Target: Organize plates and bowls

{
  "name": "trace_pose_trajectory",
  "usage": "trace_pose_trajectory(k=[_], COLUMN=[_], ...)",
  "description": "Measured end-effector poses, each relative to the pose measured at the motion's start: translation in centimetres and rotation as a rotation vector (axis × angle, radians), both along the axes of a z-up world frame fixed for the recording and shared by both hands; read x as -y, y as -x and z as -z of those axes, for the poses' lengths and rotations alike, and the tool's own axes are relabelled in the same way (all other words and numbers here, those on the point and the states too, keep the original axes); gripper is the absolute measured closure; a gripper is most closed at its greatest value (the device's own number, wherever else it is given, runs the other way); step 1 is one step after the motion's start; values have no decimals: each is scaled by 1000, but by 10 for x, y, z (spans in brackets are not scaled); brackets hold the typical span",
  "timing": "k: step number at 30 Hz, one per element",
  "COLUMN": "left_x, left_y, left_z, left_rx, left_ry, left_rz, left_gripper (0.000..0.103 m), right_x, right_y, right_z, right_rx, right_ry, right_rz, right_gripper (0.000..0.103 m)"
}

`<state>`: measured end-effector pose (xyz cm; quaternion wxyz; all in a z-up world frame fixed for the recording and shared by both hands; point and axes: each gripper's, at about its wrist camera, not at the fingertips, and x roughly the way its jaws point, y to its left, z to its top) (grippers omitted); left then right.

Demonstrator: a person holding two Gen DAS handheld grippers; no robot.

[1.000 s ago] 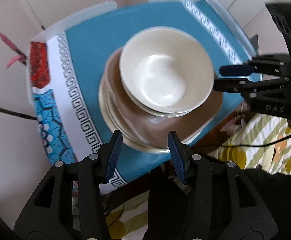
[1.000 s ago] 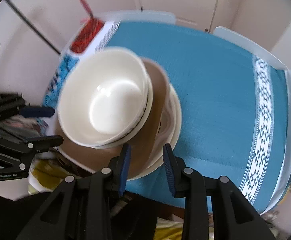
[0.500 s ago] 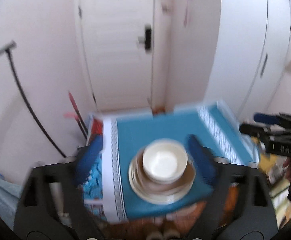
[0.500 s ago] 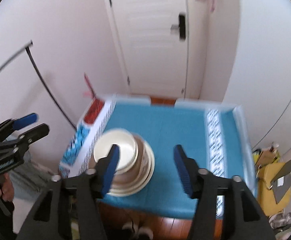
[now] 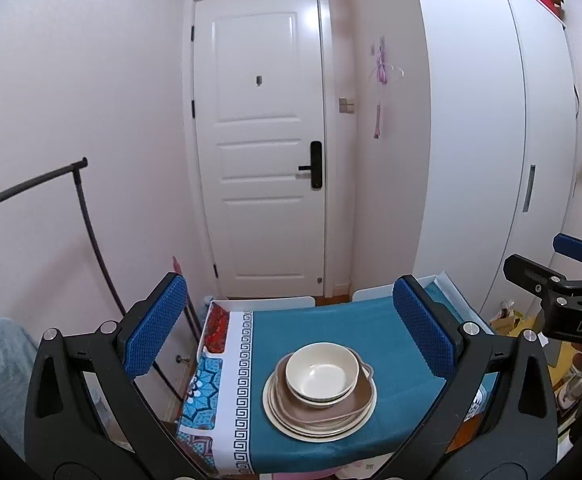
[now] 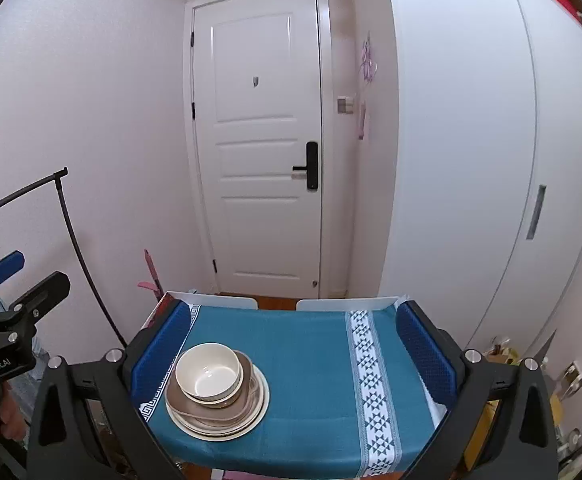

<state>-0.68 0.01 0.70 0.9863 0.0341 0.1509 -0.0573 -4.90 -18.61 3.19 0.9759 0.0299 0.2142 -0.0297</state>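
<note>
Cream ceramic bowls (image 5: 322, 376), two nested, sit on top of a brown squarish plate (image 5: 325, 402), which rests on a pile of round cream plates (image 5: 319, 426). Whole stack stands near the front edge of my bench (image 6: 315, 344), on its teal cloth, toward the left side as seen from the right wrist.

Left gripper (image 5: 291, 332): blue pads spread wide, nothing between them, held up and back from the stack. Right gripper (image 6: 297, 350): likewise wide apart and empty, also well clear of the dishes. Each gripper shows at the edge of the other's view, off to the side.

Judgement: stack looks already sorted, bowls on plates. If any step is left, it is a check or a lift of the top bowl.

To do that well:
- come down over the bowl rim on the near side, one pad inside, one outside;
- close gently; glazed ceramic is likely slippery;
- lift straight up so the lower bowl does not drag along;
- keep the other gripper off the plates; the stack is close to the bench edge.
</note>
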Motion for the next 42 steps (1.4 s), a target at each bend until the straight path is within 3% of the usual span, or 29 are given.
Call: trace_pose_trajectory(k=[15,42], left_x=[-5,-6], left_y=[22,20], left_z=[-8,-10], left_rx=[40,38], left_ry=[-1,-3], left_rz=[-5,-25], left_gripper=[0,0], right_x=[-10,-9], right_y=[19,20], right_z=[-9,-11], right_rx=[41,36], right_ry=[7,-5], right_rz=[53,69], right_gripper=[1,1])
